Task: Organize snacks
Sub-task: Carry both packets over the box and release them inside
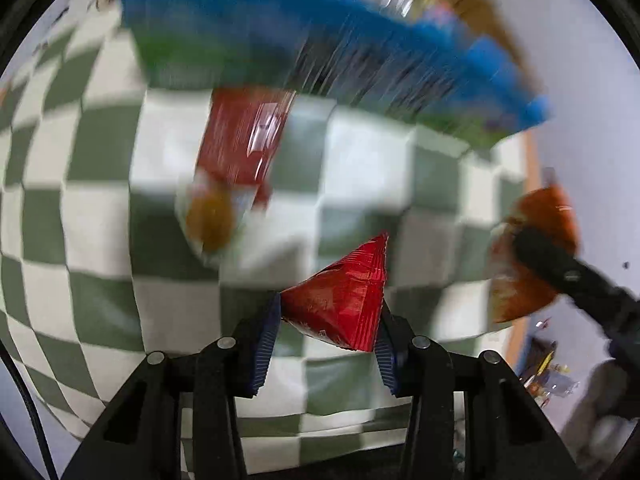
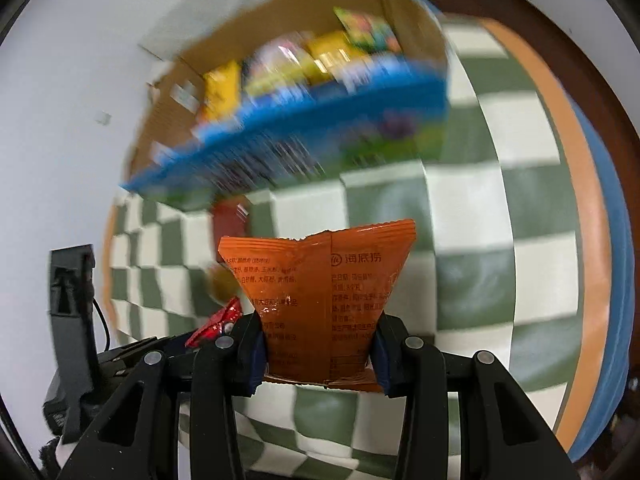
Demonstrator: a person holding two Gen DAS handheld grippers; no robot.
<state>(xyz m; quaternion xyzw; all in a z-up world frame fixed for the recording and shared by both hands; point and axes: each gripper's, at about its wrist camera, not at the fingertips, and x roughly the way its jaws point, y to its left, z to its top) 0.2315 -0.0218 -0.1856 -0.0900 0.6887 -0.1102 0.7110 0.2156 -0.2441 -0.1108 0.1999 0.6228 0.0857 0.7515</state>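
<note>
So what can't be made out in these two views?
- Box contents: smeared by motion blur in both views.
- Packet lying on the cloth: print blurred in the left view; mostly hidden behind the orange packet in the right view.
- Red packet: label faces away.

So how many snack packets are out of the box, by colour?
Red, small, in left claw: 1
Orange, in right claw: 1
Red and white, on the cloth: 1
Total: 3
</note>
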